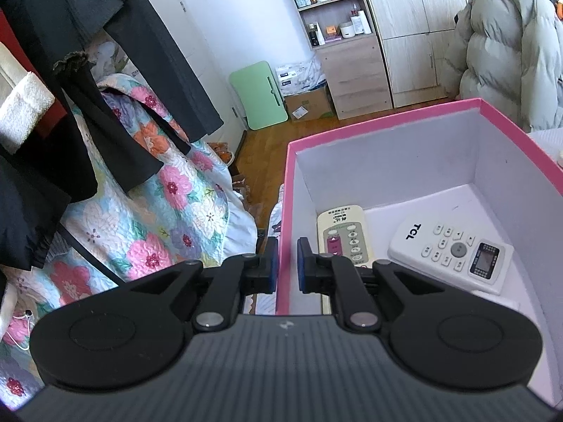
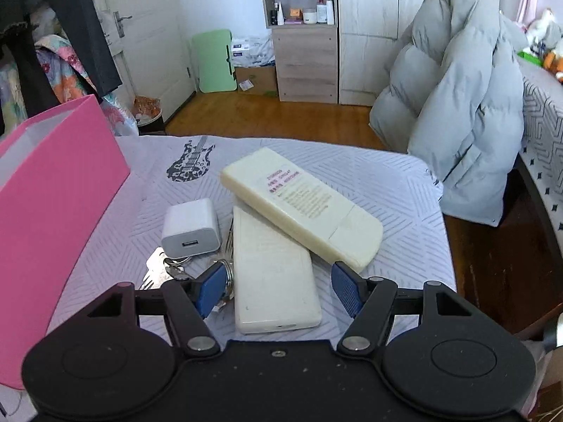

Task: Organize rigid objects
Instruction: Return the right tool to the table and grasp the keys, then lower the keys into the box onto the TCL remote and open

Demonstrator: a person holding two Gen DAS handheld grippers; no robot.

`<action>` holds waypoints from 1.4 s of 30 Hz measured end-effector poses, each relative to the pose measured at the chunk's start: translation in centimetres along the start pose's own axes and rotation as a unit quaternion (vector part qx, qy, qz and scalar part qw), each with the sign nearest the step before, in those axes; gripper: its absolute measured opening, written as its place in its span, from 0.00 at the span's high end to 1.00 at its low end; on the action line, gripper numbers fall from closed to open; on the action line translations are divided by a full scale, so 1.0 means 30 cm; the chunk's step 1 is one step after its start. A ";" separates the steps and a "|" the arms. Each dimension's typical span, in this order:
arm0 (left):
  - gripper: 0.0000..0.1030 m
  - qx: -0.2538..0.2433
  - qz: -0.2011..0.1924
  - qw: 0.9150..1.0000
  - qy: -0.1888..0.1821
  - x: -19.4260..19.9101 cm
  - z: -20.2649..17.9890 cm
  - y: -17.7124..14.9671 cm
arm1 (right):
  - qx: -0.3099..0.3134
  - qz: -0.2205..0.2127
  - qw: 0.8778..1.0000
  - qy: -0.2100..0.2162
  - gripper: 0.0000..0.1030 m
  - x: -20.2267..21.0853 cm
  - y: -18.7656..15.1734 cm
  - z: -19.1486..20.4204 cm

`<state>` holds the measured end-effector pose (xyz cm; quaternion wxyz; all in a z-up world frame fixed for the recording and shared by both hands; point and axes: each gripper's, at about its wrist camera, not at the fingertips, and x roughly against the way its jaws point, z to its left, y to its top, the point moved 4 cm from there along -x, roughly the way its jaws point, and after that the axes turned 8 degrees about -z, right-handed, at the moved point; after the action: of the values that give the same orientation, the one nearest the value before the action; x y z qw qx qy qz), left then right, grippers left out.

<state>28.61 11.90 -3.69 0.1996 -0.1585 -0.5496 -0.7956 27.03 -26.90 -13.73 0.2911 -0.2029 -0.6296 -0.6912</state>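
Your left gripper (image 1: 287, 263) is clamped on the near wall of the pink cardboard box with a white inside (image 1: 387, 161); its blue pads sit on either side of that wall at the lower centre of the left wrist view. Inside the box, at the right of that frame, lie a cream remote with pink and white buttons (image 1: 343, 234) against the left wall and a white TCL remote with a small screen (image 1: 452, 251) just beside it, both face up.

Your right gripper (image 2: 278, 286) stands wide apart, nothing pinched. Between its blue pads, at the lower centre of the right wrist view, lies a white rectangular remote lying face down (image 2: 272, 270); the pads do not touch it. A second cream remote with a printed label on its back (image 2: 299, 207) rests tilted across the far end of the first. To the left sit a white USB charger cube (image 2: 191, 228) and a bunch of silver keys on a ring (image 2: 165, 272), all on the pale patterned cloth with a guitar print (image 2: 404, 190). The pink box fills the left edge.
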 end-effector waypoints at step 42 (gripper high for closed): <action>0.90 -0.014 0.005 1.000 0.007 -0.009 -0.011 0.002 | 0.104 -0.170 0.946 0.257 0.95 0.385 0.239 0.582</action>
<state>28.87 11.62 -3.90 0.2055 -0.1582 -0.5365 -0.8030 21.59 -11.60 1.31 0.3408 0.1232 -0.6267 -0.6898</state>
